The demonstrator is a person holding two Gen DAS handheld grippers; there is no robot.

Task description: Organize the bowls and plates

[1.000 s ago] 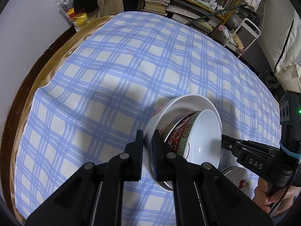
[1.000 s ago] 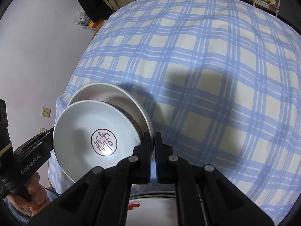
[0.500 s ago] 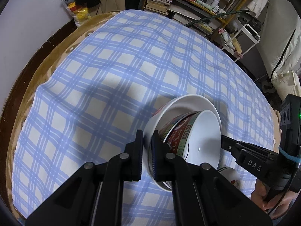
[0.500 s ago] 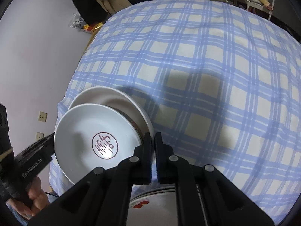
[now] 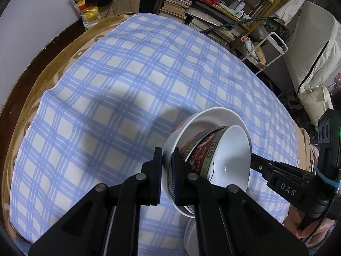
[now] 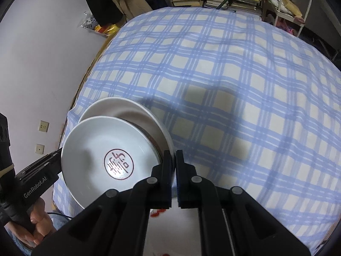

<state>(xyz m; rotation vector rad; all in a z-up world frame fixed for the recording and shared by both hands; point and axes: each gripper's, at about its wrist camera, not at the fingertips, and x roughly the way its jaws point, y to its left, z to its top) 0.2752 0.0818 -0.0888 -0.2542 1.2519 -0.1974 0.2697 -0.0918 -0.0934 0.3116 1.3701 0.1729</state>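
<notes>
My left gripper is shut on the near rim of a large white bowl, held in the air above the table. A red patterned bowl with a white inside is nested in it. My right gripper is shut on the opposite rim of the white bowl. In the right wrist view the inner bowl shows a red round emblem at its bottom. Both bowls tilt. A white plate with red marks lies below the right gripper, mostly hidden.
A table with a blue plaid cloth fills both views. Its brown wooden edge shows at the left. Shelves of books and a white rack stand behind the table. A wall with sockets is at the left.
Both grippers have lifted the nested bowls higher above the table; more of the cloth and the room behind shows. The grips have not changed.
</notes>
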